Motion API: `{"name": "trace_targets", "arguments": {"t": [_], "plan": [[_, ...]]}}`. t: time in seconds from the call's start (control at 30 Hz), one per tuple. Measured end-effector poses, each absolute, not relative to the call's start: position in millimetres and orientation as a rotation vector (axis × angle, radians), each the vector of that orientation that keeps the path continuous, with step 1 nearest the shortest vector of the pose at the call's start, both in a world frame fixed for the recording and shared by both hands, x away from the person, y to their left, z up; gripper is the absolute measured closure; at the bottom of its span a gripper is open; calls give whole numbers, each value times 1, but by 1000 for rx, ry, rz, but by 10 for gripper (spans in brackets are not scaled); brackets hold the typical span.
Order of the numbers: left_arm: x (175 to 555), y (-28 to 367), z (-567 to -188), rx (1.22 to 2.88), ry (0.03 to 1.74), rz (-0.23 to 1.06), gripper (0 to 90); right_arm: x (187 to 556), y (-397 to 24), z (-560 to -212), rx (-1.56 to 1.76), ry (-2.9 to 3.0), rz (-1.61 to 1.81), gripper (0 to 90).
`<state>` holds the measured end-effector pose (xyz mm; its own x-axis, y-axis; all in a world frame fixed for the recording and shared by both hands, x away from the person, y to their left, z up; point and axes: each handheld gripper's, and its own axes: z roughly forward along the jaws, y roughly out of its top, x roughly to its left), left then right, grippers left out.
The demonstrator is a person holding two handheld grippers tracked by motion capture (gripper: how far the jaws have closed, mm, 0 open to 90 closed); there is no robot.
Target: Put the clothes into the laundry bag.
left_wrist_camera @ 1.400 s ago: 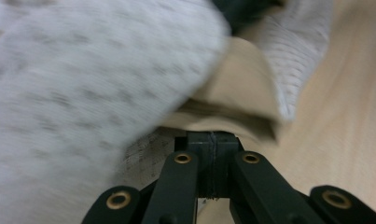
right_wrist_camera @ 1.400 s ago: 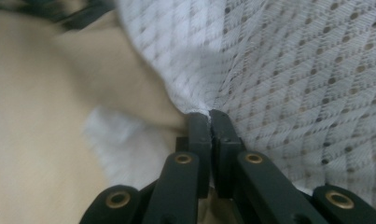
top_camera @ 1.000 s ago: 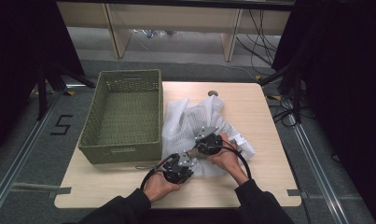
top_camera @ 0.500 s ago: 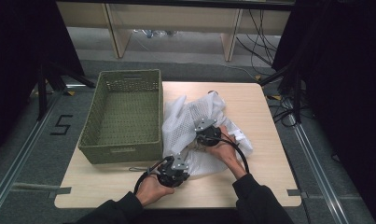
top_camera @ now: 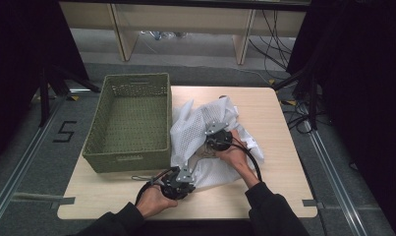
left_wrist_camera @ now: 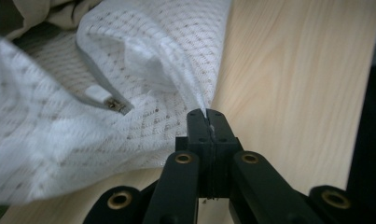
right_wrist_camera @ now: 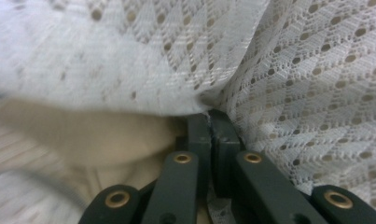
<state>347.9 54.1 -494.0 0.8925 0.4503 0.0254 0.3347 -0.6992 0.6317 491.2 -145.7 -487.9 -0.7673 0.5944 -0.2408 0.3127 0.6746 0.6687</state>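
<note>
Both grippers pinch the white mesh garment [top_camera: 205, 132], crumpled on the table [top_camera: 279, 132] beside the green basket [top_camera: 129, 123]: right gripper [right_wrist_camera: 209, 114] clamps a fold mid-cloth, left gripper [left_wrist_camera: 207, 112] its near edge.

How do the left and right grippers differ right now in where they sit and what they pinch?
The left gripper sits at the table's near edge and pinches the garment's border. The right gripper sits farther in, amid the bunched cloth, and pinches a fold there. Beside the left gripper bare wood shows; around the right there is mesh. Both are shut on the same white mesh garment.
</note>
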Motion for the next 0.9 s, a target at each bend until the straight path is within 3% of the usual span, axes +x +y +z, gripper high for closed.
{"name": "trace_targets", "arguments": {"t": [0.17,0.37,0.47,0.63,0.87,0.9], "plan": [[353,80,-492,2407,676,221,894,475,-164,-465,666,2502,919,896],[354,92,-487,2439,688,270,865,456,-184,-442,631,2480,984,896],[352,89,-478,2363,706,261,650,449,-191,-430,623,2485,1019,896],[358,48,-459,2190,688,256,566,443,-194,-421,619,2466,1031,896],[396,3,-480,2207,760,321,575,438,-197,-419,623,2465,1034,896],[409,-6,-487,2226,799,388,581,438,-199,-419,613,2465,1036,896]]}}
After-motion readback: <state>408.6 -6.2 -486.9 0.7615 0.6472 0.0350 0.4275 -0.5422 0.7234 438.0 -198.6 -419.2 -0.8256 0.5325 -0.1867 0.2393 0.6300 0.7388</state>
